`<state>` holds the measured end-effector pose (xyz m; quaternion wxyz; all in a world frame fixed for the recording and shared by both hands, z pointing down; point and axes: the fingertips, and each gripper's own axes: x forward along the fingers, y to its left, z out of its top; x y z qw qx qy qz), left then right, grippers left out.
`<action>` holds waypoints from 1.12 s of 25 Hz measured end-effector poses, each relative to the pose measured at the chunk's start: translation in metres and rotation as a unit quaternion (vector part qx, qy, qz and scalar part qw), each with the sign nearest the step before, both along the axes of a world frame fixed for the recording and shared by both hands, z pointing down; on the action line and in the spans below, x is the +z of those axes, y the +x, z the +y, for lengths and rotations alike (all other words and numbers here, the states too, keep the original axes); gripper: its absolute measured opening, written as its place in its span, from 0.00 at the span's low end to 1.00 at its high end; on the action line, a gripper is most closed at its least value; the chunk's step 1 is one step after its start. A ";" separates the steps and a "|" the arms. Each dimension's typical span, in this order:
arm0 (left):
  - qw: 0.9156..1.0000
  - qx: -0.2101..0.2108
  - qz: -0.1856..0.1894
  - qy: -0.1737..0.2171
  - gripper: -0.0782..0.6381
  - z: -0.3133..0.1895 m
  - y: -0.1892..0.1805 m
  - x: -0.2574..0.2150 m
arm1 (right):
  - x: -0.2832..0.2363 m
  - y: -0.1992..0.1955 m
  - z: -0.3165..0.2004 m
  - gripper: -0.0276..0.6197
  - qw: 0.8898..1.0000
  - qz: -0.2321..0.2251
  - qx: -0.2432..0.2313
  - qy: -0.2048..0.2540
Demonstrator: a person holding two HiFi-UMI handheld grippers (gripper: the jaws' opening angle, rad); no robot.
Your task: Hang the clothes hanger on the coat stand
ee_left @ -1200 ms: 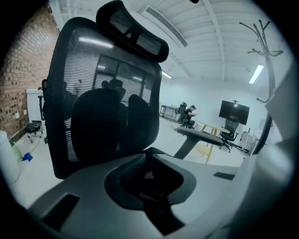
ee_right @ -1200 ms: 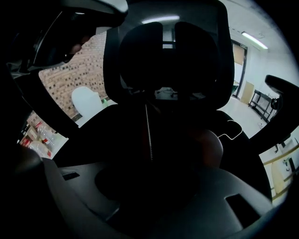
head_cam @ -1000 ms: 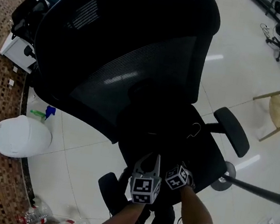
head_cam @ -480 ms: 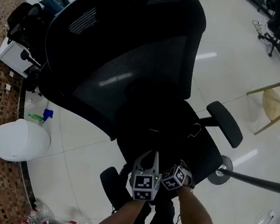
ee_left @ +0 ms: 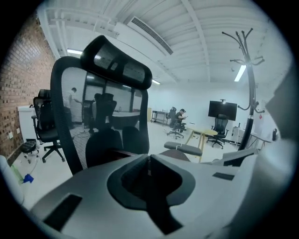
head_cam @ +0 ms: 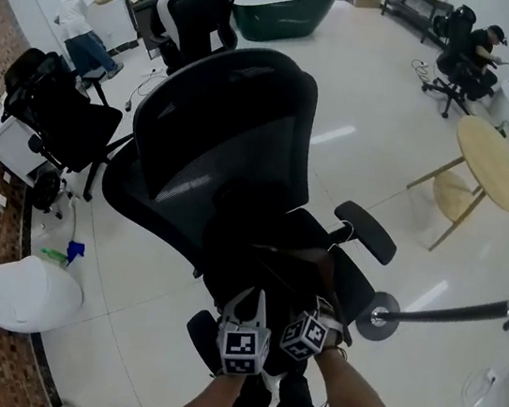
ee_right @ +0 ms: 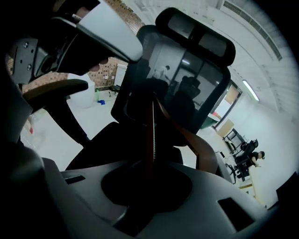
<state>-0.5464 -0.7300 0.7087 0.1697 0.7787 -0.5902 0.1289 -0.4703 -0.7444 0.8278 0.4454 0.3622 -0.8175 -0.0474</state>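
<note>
The left claw [ee_left: 149,163] had its jaws closed together with nothing between them. Beyond it stood a black mesh office chair [ee_left: 100,107] with a headrest [ee_left: 117,60], its armrest [ee_left: 183,148] to the right. The coat stand [ee_left: 252,93] rose well apart at the right, near a round bench [ee_left: 203,132]. A brick wall [ee_left: 23,93] lined the left.
</note>
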 end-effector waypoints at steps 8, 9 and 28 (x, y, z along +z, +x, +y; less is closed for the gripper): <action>0.998 0.007 0.010 0.054 0.13 0.100 -0.034 -0.132 | -0.172 -0.026 0.100 0.11 0.996 0.009 -0.011 0.088; 0.998 0.007 0.012 0.061 0.13 0.114 -0.037 -0.147 | -0.194 -0.027 0.115 0.11 0.995 0.012 -0.012 0.098; 0.990 0.007 0.001 0.139 0.11 0.398 0.203 -0.307 | -0.421 0.201 0.380 0.11 0.967 0.022 -0.079 0.243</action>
